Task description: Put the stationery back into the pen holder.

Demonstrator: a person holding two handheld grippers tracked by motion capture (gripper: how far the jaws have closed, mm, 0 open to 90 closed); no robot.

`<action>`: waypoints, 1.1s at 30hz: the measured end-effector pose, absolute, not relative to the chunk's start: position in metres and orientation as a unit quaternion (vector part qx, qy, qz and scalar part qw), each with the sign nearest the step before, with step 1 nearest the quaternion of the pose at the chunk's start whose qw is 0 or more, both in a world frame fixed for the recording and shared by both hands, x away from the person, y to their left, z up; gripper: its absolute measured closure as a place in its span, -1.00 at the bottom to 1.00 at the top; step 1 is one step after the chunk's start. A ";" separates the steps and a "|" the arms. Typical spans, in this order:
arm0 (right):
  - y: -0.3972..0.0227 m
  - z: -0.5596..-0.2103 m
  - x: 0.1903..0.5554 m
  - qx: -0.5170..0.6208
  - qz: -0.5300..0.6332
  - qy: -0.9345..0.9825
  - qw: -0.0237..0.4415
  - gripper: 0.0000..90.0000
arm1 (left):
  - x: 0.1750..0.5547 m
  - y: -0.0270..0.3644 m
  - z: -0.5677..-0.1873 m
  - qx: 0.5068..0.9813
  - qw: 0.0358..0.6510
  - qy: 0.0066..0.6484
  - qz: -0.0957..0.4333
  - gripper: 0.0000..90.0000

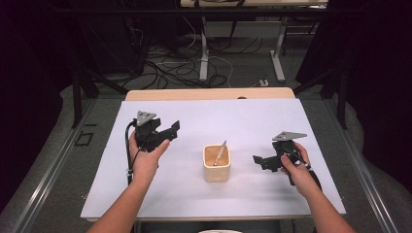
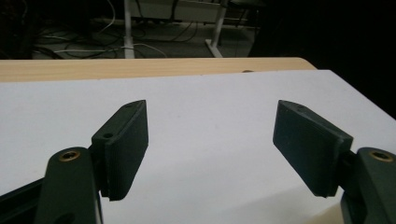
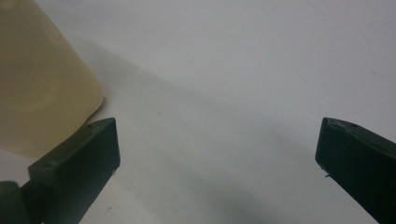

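- The cream square cup (image 1: 216, 163) stands near the middle of the white surface (image 1: 243, 121), between your two hands, with a thin pen-like stick (image 1: 220, 153) leaning inside it; the stick's lower end is hidden by the cup wall, and you cannot tell what kind of stick it is.
- Your right tool (image 1: 258, 160) sits just to the right of the cup, jaws spread apart and nothing between them; in the right gripper view the cup (image 3: 42, 79) fills the upper left corner, cut off by the frame, close beside one jaw but apart from it.
- Your left tool (image 1: 174, 128) is held up to the left of the cup, well apart from it, pointing toward the far side of the surface; its jaws stand apart and empty.
- In the left gripper view the white surface (image 2: 210, 107) ends at a wooden strip (image 2: 140, 67), and beyond it cables on the floor (image 2: 93, 44) are dim and hard to make out.
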State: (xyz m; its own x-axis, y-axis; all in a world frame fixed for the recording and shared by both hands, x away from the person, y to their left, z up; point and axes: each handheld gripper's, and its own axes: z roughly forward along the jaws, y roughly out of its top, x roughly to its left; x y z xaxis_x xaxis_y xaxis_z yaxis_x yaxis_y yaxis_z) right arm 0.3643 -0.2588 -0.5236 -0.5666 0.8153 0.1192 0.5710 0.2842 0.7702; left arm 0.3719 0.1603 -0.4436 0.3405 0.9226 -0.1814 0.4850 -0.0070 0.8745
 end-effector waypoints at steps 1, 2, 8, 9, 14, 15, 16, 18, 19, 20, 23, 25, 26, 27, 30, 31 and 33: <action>-0.259 -0.524 0.364 0.440 0.406 0.787 0.149 -1.00 | 0.372 0.164 -0.445 0.671 0.466 0.527 0.235 -0.43; -0.259 -0.524 0.364 0.441 0.405 0.787 0.149 -1.00 | 0.373 0.167 -0.446 0.673 0.463 0.526 0.238 -0.44; -0.259 -0.524 0.364 0.440 0.403 0.787 0.155 -1.00 | 0.373 0.185 -0.460 0.683 0.453 0.525 0.230 -0.49; -0.259 -0.524 0.365 0.439 0.405 0.787 0.154 -1.00 | 0.373 0.187 -0.463 0.683 0.452 0.528 0.228 -0.51; -0.259 -0.524 0.365 0.439 0.404 0.787 0.153 -1.00 | 0.371 0.199 -0.474 0.688 0.437 0.536 0.218 -0.65; -0.258 -0.524 0.365 0.441 0.404 0.787 0.151 -1.00 | 0.371 0.201 -0.477 0.686 0.437 0.541 0.215 -0.68; -0.258 -0.524 0.365 0.441 0.404 0.787 0.152 -1.00 | 0.371 0.203 -0.479 0.687 0.434 0.542 0.213 -0.72; -0.258 -0.524 0.365 0.442 0.403 0.787 0.152 -1.00 | 0.369 0.207 -0.484 0.688 0.429 0.547 0.208 -0.80; -0.258 -0.524 0.365 0.442 0.403 0.787 0.153 -1.00 | 0.369 0.209 -0.486 0.690 0.426 0.548 0.207 -0.84; -0.259 -0.524 0.365 0.442 0.404 0.787 0.152 -1.00 | 0.368 0.212 -0.489 0.693 0.420 0.549 0.205 -0.88; -0.259 -0.524 0.365 0.443 0.403 0.786 0.152 -1.00 | 0.367 0.219 -0.498 0.697 0.416 0.550 0.196 -0.99; -0.259 -0.524 0.365 0.443 0.403 0.786 0.153 -1.00 | 0.364 0.223 -0.503 0.702 0.411 0.548 0.196 -0.99; -0.259 -0.524 0.365 0.443 0.403 0.786 0.152 -1.00 | 0.363 0.226 -0.505 0.704 0.410 0.546 0.195 -0.99; -0.259 -0.524 0.365 0.443 0.403 0.786 0.152 -1.00 | 0.362 0.228 -0.506 0.704 0.411 0.546 0.195 -0.99; -0.259 -0.524 0.365 0.442 0.403 0.787 0.153 -1.00 | 0.359 0.234 -0.511 0.706 0.412 0.543 0.190 -0.99; -0.259 -0.525 0.365 0.440 0.403 0.787 0.155 -1.00 | 0.358 0.235 -0.512 0.707 0.412 0.541 0.192 -0.99; -0.259 -0.525 0.366 0.438 0.402 0.788 0.157 -1.00 | 0.357 0.237 -0.515 0.711 0.409 0.538 0.196 -0.99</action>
State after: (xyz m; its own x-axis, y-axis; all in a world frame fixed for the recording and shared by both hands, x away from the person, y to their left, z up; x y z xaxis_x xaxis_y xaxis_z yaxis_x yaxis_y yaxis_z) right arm 0.3656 -0.2593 -0.5253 -0.5665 0.8174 0.1048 0.5647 0.2924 0.7718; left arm 0.3569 0.2370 -0.5147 0.3451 0.9246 -0.1617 0.6043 -0.0870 0.7920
